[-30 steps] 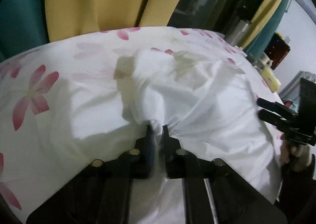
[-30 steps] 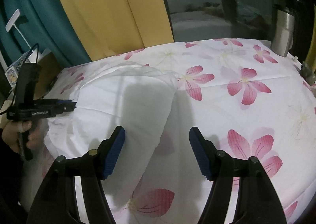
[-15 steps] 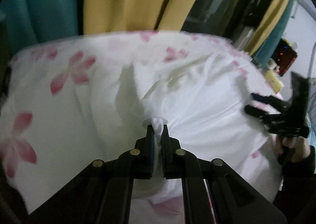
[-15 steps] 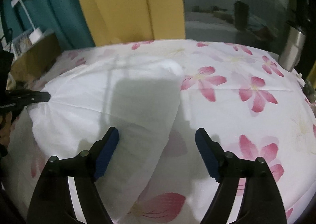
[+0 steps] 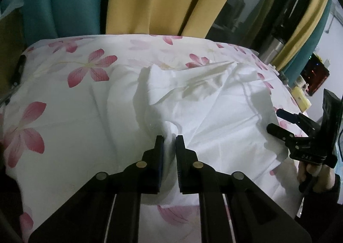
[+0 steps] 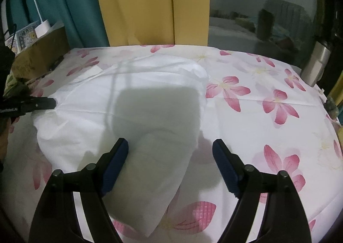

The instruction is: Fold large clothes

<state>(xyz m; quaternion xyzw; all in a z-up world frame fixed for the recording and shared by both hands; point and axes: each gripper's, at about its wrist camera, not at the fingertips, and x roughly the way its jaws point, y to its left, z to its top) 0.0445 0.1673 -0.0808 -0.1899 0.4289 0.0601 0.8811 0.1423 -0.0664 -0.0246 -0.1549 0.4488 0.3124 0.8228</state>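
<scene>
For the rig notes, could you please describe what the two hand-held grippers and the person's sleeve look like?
Both are black, with two angled fingers and round silver rivets. The left hand-held gripper and the right hand-held gripper carry blue pads. The right one's body bears pale lettering. The sleeve is dark.

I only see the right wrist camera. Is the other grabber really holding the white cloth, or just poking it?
Observer: Holding. In the left wrist view the left gripper has a bunched fold of the white garment pinched between its pads, though its jaws have just eased open slightly.
Operator: Is my grabber touching it?
Observer: The left view shows the right gripper by the garment's edge. Its jaws have just been opening and have nothing between them. I cannot tell if it touches.
Operator: Is the cloth flat there?
Observer: No. Seen from the left, it rises in rumpled ridges beyond the left gripper.
</scene>
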